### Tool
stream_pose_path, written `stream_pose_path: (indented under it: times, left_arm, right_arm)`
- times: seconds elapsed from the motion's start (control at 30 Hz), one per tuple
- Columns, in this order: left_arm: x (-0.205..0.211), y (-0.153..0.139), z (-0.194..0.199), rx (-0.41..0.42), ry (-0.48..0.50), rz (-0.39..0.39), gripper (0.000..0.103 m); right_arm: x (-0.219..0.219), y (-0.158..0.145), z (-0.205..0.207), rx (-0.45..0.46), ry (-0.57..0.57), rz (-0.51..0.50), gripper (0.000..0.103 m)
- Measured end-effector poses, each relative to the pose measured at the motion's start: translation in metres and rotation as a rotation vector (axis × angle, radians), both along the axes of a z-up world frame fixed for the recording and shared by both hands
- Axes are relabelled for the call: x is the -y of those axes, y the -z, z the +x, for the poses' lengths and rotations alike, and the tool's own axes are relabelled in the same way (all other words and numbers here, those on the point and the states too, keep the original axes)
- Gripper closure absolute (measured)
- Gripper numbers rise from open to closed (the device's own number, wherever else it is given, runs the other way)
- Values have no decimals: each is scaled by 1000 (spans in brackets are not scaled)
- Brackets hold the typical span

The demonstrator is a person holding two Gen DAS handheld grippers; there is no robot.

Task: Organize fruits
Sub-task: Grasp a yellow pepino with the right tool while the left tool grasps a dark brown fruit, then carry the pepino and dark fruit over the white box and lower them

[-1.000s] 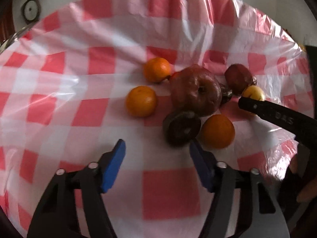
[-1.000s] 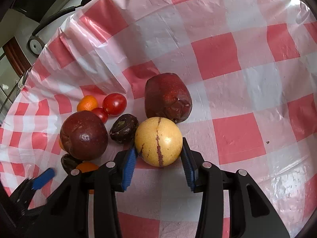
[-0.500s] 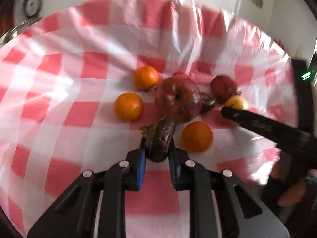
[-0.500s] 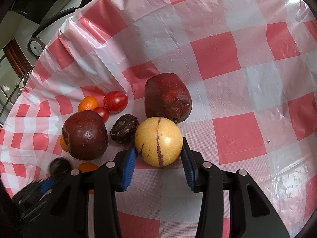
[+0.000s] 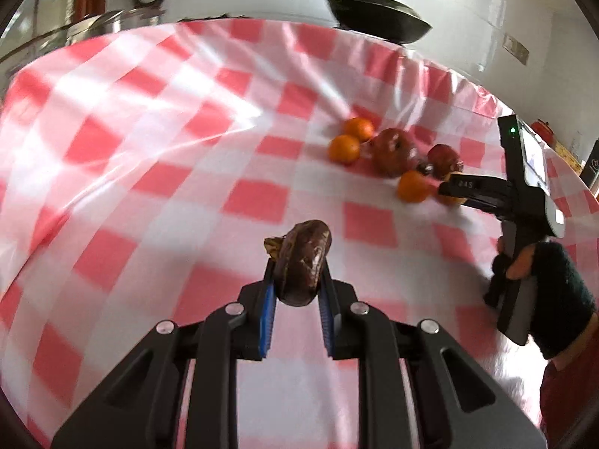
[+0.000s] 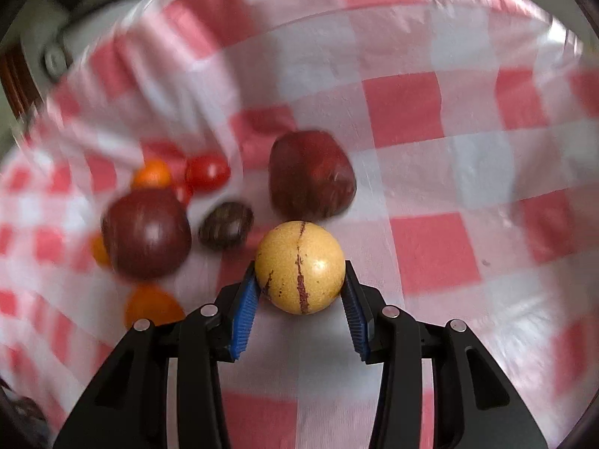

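My left gripper (image 5: 295, 284) is shut on a wrinkled dark brown fruit (image 5: 303, 262) and holds it above the red-and-white checked cloth (image 5: 149, 187), well back from the fruit pile. My right gripper (image 6: 299, 284) is shut on a round yellow fruit (image 6: 299, 267) with dark red streaks, close to the pile. In the right wrist view the pile holds a dark red apple (image 6: 146, 234), a squarish dark red fruit (image 6: 310, 174), a small dark wrinkled fruit (image 6: 226, 224), cherry tomatoes (image 6: 207, 172) and oranges (image 6: 153, 305). The pile also shows far off in the left wrist view (image 5: 389, 147).
A black frying pan (image 5: 374, 15) stands beyond the cloth's far edge, with a metal pot lid (image 5: 93, 26) at the far left. The right gripper's body and the gloved hand (image 5: 543, 262) holding it fill the right side of the left wrist view.
My left gripper closed on the wrinkled dark fruit, lifted it and pulled back left from the pile. My right gripper kept its hold on the yellow fruit and has begun to move.
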State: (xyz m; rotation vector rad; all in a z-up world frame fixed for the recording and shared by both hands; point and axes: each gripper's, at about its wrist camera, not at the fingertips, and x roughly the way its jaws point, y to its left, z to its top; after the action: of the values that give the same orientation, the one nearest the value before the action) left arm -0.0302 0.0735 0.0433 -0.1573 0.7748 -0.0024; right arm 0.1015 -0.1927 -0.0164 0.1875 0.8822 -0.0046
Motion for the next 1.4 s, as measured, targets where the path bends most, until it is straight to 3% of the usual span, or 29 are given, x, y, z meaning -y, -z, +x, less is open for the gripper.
stream_pose_path:
  times: [0.13, 0.37, 0.7, 0.9, 1.07, 1.4]
  left_arm:
    - [-23, 5, -33, -5, -37, 6, 83]
    - [-59, 8, -81, -4, -88, -7, 83]
    - [-112, 11, -161, 24, -156, -4, 83]
    - [-143, 5, -201, 50, -187, 13, 83]
    - [-175, 14, -240, 41, -240, 17, 82]
    - [-247, 51, -337, 8, -460, -57, 82]
  right_arm:
    - [-33, -18, -50, 48, -38, 50, 61]
    - [-96, -30, -133, 92, -211, 71, 61]
    - [-174, -44, -238, 142, -463, 3, 61]
    - [-230, -55, -308, 209, -678, -53, 61]
    - [-271, -48, -349, 207, -824, -88, 61]
    - [-350, -14, -449, 204, -1201, -186, 61]
